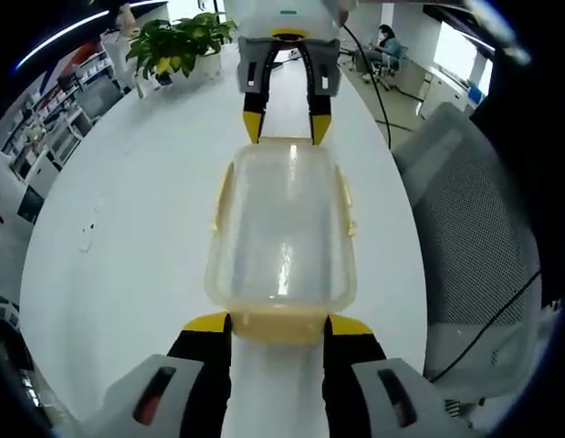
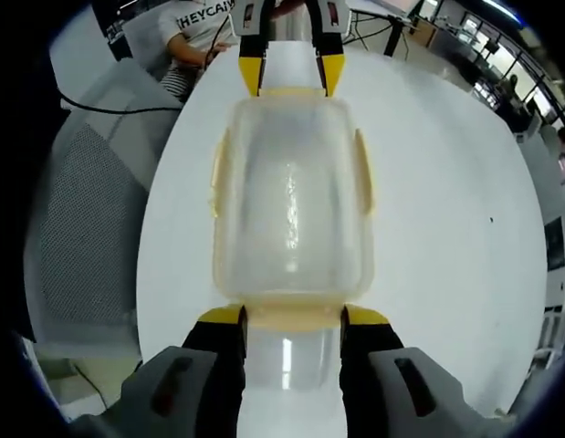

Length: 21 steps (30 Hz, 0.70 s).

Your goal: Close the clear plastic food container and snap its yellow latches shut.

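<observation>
Resting on the white round desk (image 1: 127,228), the clear rectangular plastic food container (image 1: 282,242) with yellow latches sat lid-on between both tools. The left tool (image 1: 280,321) and right tool (image 2: 293,315) each straddled an end latch, jaws spread about latch-wide, gripping nothing. Judgement: press each end latch squarely downward, 1 at a time, opposite tool steadying the container.

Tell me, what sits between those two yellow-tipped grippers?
The clear plastic food container with yellow latches lies between left gripper and right gripper in both views.
</observation>
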### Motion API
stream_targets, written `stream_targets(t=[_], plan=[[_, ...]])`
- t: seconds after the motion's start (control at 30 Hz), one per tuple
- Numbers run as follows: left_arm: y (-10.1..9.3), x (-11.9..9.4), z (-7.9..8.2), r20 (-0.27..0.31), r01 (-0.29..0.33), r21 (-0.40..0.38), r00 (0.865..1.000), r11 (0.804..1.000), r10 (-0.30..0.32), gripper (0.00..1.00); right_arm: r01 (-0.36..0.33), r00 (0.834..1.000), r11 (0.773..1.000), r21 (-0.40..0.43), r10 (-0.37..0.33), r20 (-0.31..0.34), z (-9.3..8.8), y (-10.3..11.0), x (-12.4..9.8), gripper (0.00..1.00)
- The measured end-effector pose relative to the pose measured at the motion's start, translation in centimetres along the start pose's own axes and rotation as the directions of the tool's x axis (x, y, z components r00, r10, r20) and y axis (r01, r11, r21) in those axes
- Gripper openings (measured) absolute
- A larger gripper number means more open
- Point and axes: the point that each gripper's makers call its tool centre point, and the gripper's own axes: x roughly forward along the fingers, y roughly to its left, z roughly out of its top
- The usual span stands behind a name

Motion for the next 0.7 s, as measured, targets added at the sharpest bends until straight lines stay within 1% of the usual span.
stream_targets(t=[0.3,0.47,0.7], plan=[[-0.3,1.1,1.5,-0.003,0.002,0.003,1.0,1.0,-0.002,0.33,-0.005,1.0,1.0,0.01,0.005,0.004,-1.9,0.3,-0.4,0.37],[-0.4,1.7,2.2,-0.005,-0.001,0.004,1.0,1.0,0.001,0.33,-0.006,1.0,1.0,0.015,0.006,0.019,-2.8,0.5,-0.7,0.37],[-0.7,2.5,3.7,0.001,0.004,-0.002,1.0,1.0,-0.004,0.33,-0.017,1.0,1.0,0.019,0.017,0.018,-4.4,0.7,-0.8,0.37]])
